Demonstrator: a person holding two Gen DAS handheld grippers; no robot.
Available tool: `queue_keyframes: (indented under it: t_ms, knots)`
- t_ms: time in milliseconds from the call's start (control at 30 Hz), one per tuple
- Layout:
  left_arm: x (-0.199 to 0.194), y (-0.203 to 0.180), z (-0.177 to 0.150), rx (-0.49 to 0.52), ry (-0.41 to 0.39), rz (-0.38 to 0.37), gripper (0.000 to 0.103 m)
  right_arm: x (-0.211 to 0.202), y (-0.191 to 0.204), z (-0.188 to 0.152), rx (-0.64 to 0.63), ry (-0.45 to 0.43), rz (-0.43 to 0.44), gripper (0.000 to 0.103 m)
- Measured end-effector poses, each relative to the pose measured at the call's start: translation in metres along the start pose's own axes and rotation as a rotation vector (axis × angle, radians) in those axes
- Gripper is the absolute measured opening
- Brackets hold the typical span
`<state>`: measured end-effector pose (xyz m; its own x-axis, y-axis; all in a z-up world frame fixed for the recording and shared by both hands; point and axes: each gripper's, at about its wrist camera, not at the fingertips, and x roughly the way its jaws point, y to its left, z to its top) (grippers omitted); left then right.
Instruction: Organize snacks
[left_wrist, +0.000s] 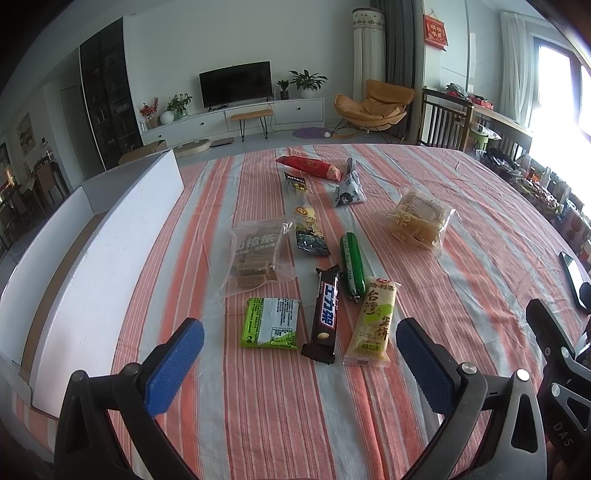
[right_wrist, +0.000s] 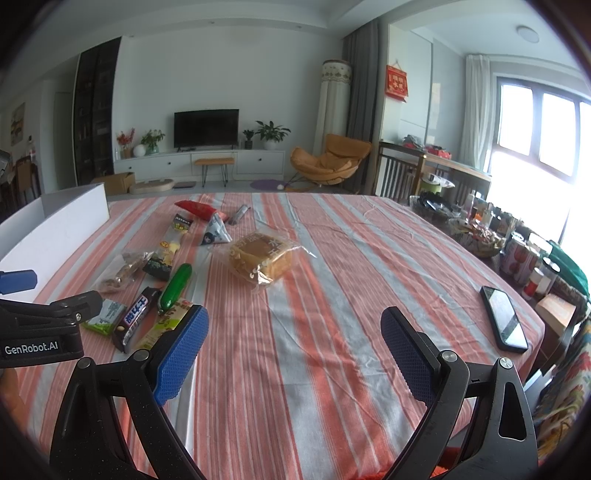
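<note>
Several snacks lie on the striped tablecloth (left_wrist: 295, 406): a green-white packet (left_wrist: 270, 322), a dark chocolate bar (left_wrist: 325, 314), a yellow rice-cake pack (left_wrist: 372, 323), a green sausage (left_wrist: 351, 263), a clear bag of brown strips (left_wrist: 258, 254), a bagged bread (left_wrist: 419, 216) and a red pack (left_wrist: 308, 167). My left gripper (left_wrist: 300, 343) is open and empty, just short of the nearest packets. My right gripper (right_wrist: 294, 332) is open and empty over bare cloth; the bread (right_wrist: 262, 258) lies ahead of it to the left.
A white open box (left_wrist: 96, 236) stands along the table's left side. A black phone (right_wrist: 504, 317) lies near the right edge. Baskets, cans and bottles (right_wrist: 517, 254) crowd beyond the right edge. The left gripper's body (right_wrist: 40, 328) shows at the right wrist view's left.
</note>
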<state>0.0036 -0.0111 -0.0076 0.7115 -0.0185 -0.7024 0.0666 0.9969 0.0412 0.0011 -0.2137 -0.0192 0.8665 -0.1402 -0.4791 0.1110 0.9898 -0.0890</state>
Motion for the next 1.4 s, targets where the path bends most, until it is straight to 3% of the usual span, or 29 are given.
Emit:
queue_keyframes:
  t_ms: [1400]
  knots:
    - [-0.0028,0.0065,0.0017,-0.020,0.002,0.000,0.103,0.0000,-0.0021,-0.0002,0.003,-0.001,0.003,0.096]
